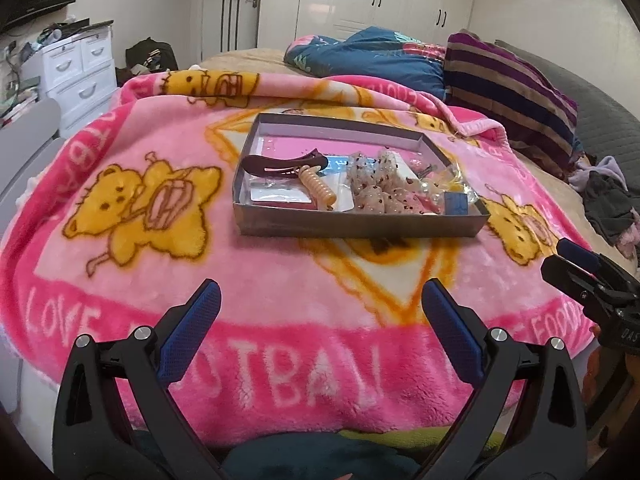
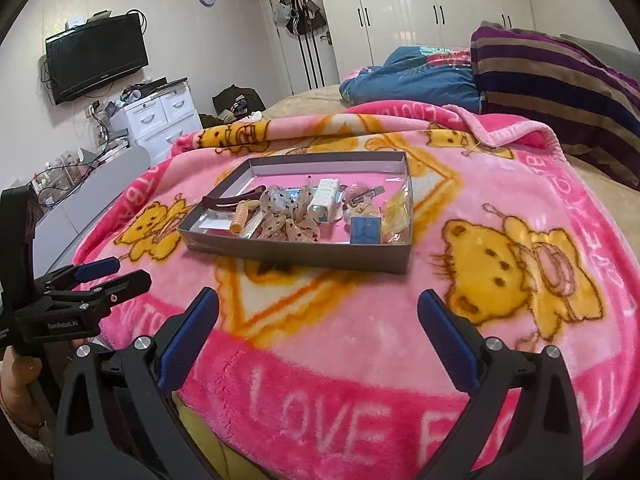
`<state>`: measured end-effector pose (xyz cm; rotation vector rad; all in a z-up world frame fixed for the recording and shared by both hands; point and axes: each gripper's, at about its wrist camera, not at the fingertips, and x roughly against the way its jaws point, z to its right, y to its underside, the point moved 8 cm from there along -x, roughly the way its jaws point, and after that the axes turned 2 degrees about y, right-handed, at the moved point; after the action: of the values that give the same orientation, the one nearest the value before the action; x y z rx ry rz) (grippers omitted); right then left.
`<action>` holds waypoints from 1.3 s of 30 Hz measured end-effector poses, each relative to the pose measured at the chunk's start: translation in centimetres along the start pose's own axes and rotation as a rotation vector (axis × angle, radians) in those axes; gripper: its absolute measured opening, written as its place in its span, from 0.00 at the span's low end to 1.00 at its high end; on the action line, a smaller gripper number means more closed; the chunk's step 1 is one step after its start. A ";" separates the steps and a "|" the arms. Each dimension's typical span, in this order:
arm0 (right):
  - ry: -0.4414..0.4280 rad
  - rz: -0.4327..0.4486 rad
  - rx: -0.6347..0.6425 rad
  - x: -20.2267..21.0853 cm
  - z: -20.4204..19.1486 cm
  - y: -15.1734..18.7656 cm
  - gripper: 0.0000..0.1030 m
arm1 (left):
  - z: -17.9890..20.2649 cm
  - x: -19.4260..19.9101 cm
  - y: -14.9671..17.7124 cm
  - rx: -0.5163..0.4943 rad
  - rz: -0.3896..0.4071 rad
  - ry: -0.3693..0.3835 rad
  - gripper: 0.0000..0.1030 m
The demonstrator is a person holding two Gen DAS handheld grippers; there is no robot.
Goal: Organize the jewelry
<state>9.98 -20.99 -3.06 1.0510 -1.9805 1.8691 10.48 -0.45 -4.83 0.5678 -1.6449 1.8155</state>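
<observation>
1. My left gripper (image 1: 320, 292) hangs over the near edge of the pink bear blanket (image 1: 132, 264), fingers spread wide with nothing between them, short of the tray.
2. The shallow grey cardboard tray (image 1: 360, 228) sits mid-blanket, well ahead of both tools. At its left end lie a dark maroon hair claw (image 1: 280, 160) and a ribbed orange spiral clip (image 1: 318, 188).
3. At the tray's middle a sheer spotted bow (image 2: 288, 216) is heaped beside a white and green tube (image 2: 326, 200); toward the right stand a small blue box (image 2: 365, 230) and a crinkled clear packet (image 2: 396, 216) against the right wall.
4. My right gripper (image 2: 318, 296) hovers at the blanket's near side, fingers likewise wide apart and bare.
5. Everything I can see already lies inside the tray and nothing loose shows on the blanket. By my reading that fits either a jumble awaiting sorting or pieces already gathered in, so I name no next reach.
</observation>
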 end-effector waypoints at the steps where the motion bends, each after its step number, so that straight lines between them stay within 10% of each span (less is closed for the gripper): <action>1: 0.000 -0.003 0.000 -0.1 0.0 0.1 0.96 | 0.0 0.0 0.0 0.000 -0.002 -0.004 0.91; 39: -0.001 -0.002 -0.009 0.3 0.1 0.1 0.96 | 0.7 0.7 -0.2 -0.020 -0.008 -0.018 0.91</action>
<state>9.76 -21.13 -2.98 1.0510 -1.9860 1.8573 10.06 -1.03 -4.15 0.5830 -1.6686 1.7918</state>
